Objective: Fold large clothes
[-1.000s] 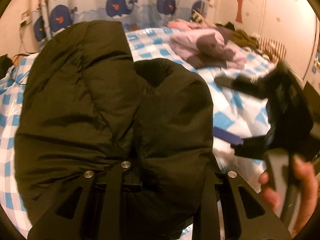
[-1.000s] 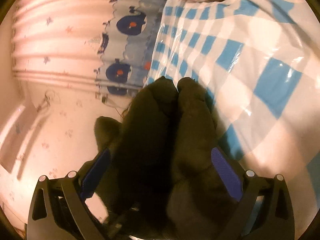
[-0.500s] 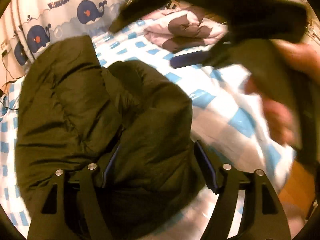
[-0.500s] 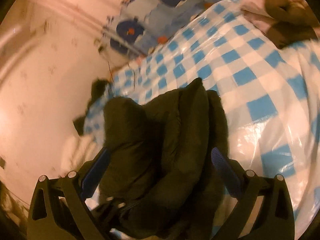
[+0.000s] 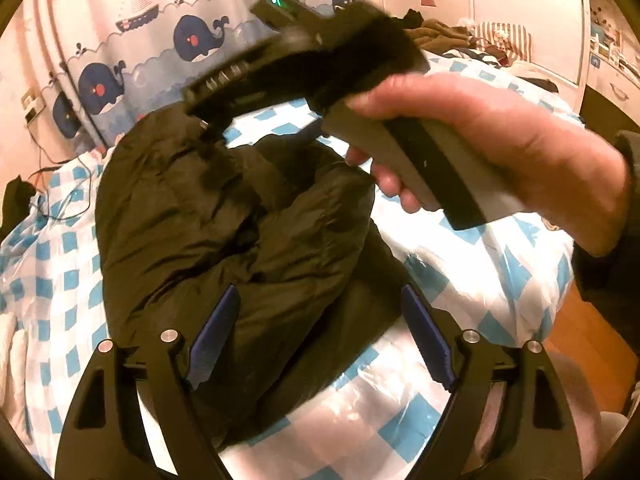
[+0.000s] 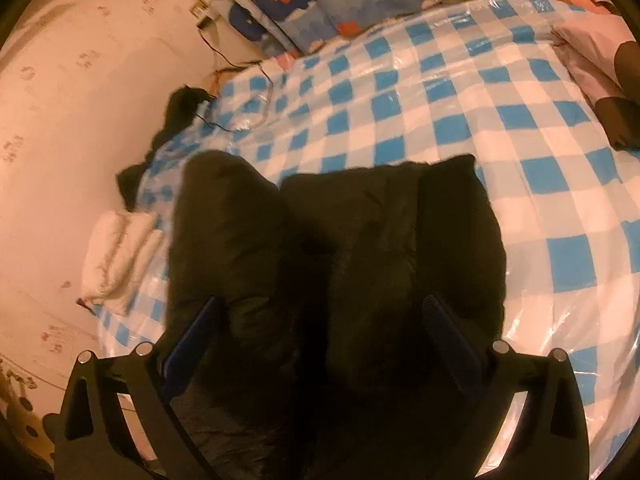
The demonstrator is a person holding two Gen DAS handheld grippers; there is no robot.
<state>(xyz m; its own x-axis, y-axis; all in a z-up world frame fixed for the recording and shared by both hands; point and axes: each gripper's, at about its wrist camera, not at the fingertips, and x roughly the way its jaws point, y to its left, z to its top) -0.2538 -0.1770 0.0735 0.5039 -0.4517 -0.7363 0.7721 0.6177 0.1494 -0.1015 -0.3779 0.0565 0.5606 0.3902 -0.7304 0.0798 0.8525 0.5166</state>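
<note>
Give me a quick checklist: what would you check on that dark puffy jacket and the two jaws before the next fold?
1. Jacket fully on the checked bed cover: ok.
2. Left gripper jaws spread, pinching no fabric: ok.
3. Right gripper jaws spread over the jacket: ok.
4. Right hand and its tool clear of the left camera's view: not ok, they cross above the jacket.
5. Folded edges aligned: cannot tell, fabric is dark and blurred.
6. Neighbouring pink clothes apart from the jacket: ok.

Our left tongs (image 5: pixel 316 340) spread wide over the dark puffy jacket (image 5: pixel 240 240), checked bed cover (image 5: pixel 460 280) beneath, our right hand (image 5: pixel 500 152) gripping right tongs (image 5: pixel 304 60) above.
</note>
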